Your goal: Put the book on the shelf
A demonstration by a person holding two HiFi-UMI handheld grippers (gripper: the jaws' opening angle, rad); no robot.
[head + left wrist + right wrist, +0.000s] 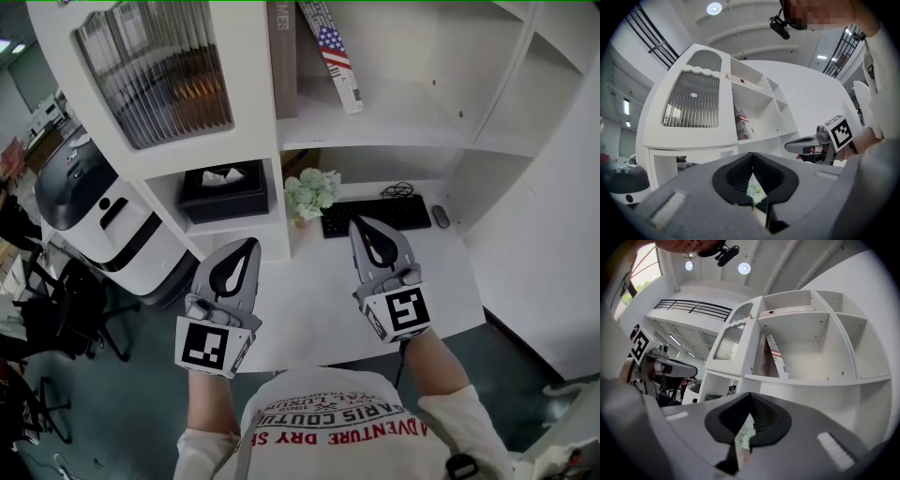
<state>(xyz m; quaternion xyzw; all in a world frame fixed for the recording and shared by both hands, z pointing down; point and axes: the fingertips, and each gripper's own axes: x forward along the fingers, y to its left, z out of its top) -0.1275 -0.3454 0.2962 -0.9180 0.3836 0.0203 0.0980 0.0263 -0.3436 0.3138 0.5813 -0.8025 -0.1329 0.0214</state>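
A book with a stars-and-stripes spine [336, 56] leans tilted on the white shelf [394, 127], next to a brown book [281, 56] that stands upright. It also shows in the left gripper view as the flag book [743, 123] and in the right gripper view as the flag book [776, 356]. My left gripper [248, 242] hovers over the desk's left part, shut and empty. My right gripper [359, 223] is held beside it near the keyboard, also shut with nothing in it. In their own views the left gripper [751, 157] and the right gripper [750, 397] have their tips together.
A black tissue box [223, 190] sits in a low cubby. A pale flower pot [311, 192], a black keyboard [375, 214] and a mouse [441, 217] lie on the white desk [319, 291]. A ribbed-glass cabinet door [155, 70] is upper left, a white machine [94, 216] on the floor at the left.
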